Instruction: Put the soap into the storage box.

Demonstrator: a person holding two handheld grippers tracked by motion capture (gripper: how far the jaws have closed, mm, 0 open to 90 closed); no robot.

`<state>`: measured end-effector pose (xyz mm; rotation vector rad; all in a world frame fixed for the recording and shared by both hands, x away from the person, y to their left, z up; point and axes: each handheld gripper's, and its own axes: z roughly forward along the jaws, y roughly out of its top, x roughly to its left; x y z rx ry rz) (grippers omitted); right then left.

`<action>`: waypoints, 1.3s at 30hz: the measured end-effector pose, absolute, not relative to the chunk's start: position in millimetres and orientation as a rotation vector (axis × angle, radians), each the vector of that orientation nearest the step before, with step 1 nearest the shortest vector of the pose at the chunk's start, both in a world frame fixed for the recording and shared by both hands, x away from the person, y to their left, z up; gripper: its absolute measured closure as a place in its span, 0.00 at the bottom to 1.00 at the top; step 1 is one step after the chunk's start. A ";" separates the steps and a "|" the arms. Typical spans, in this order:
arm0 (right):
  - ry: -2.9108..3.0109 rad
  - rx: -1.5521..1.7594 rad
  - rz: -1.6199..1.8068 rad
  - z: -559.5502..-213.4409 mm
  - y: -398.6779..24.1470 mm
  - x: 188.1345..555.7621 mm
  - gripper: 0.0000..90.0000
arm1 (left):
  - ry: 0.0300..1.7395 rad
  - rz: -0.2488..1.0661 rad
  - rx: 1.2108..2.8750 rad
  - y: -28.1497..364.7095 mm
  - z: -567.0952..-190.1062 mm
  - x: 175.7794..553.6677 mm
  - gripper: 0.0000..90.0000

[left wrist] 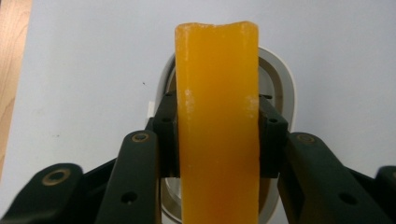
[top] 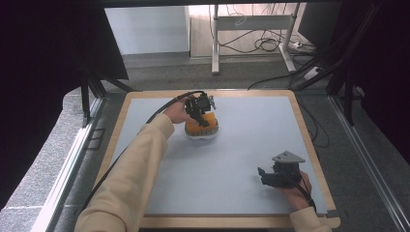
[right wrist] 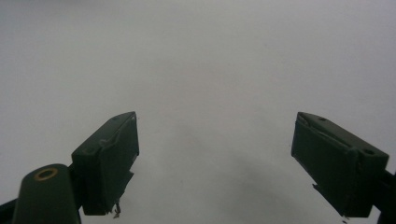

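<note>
A yellow-orange block (left wrist: 217,116) stands upright between the pads of my left gripper (left wrist: 218,135), which is shut on it and points down. Under the block lies a white oval dish (left wrist: 282,84) with a raised rim. From above, the left gripper (top: 202,113) sits over the orange block (top: 195,128) and the white dish (top: 203,137) at the far middle of the table; I cannot tell whether the block touches the dish. My right gripper (top: 263,177) rests low at the near right, and its jaws (right wrist: 215,158) stand wide open with nothing between them.
A pale blue-grey mat (top: 241,145) covers the table inside a wooden border (top: 309,145). Beyond the far edge are a floor with cables (top: 261,43) and a desk frame (top: 215,43). Dark curtains hang at both sides.
</note>
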<state>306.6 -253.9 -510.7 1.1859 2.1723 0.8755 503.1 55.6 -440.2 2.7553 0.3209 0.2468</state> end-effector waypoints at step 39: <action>2.173 1.188 0.869 -510.4 -252.0 305.0 0.17 | 0.702 0.365 2.385 132.6 -414.0 419.2 0.30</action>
